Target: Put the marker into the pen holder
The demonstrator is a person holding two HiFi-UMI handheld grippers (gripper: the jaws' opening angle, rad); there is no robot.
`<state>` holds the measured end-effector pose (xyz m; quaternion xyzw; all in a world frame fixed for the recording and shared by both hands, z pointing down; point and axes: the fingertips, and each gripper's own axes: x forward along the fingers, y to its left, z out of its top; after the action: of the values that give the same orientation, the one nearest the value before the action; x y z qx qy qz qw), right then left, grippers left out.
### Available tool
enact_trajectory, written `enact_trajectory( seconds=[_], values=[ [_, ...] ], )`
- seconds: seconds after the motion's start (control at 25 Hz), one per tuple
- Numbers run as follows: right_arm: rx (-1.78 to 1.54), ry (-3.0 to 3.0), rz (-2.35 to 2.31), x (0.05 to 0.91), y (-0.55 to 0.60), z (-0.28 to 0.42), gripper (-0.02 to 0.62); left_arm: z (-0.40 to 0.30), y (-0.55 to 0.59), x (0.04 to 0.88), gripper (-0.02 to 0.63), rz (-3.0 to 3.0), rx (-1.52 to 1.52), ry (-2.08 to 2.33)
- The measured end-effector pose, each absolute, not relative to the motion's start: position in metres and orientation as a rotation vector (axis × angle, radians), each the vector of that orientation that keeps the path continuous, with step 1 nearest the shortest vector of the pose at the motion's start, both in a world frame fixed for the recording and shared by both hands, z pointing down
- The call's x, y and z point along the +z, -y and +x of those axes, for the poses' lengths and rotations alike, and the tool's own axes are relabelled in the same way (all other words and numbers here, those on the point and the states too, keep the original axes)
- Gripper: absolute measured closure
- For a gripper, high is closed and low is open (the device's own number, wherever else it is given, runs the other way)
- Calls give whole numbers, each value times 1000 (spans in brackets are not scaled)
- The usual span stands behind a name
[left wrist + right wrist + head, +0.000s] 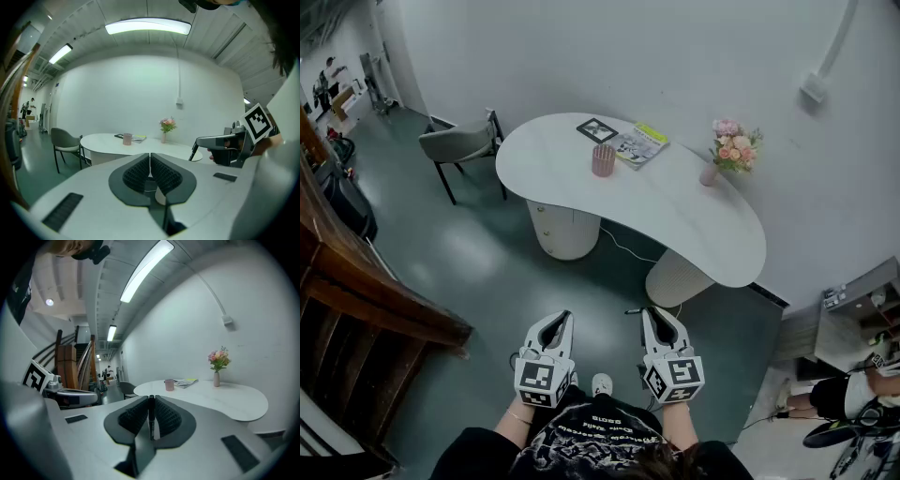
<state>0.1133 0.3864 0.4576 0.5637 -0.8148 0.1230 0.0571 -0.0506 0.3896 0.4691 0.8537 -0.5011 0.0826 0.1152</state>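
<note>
White curved table (694, 225) by the wall, grey chair (457, 141) at its left end. Both grippers sit low in front of the person, well apart from the table. Left gripper (150, 161): jaws together, nothing btwn. Right gripper (151, 401): pads pinched on a black marker (150, 416), end sticking out past the jaws. On the tabletop: flower vase (729, 150), booklet (638, 144), dark square item (596, 129) (prob. a frame), and pink pen holder (603, 159) just beside the booklet
</note>
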Motion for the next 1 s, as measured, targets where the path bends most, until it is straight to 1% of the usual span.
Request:
enact_trajectory(
  seconds=[0.52, 0.76, 1.0],
  values=[
    [365, 2420, 1842, 454, -374, 85, 528, -90, -372, 474, 580, 2515, 207, 1406],
    [373, 2412, 1838, 460, -365, 69, 528, -98, -355, 469, 580, 2567, 188, 1385],
    [361, 2432, 1833, 465, -333, 65, 528, -98, -342, 487, 580, 2527, 212, 1375]
  ],
)
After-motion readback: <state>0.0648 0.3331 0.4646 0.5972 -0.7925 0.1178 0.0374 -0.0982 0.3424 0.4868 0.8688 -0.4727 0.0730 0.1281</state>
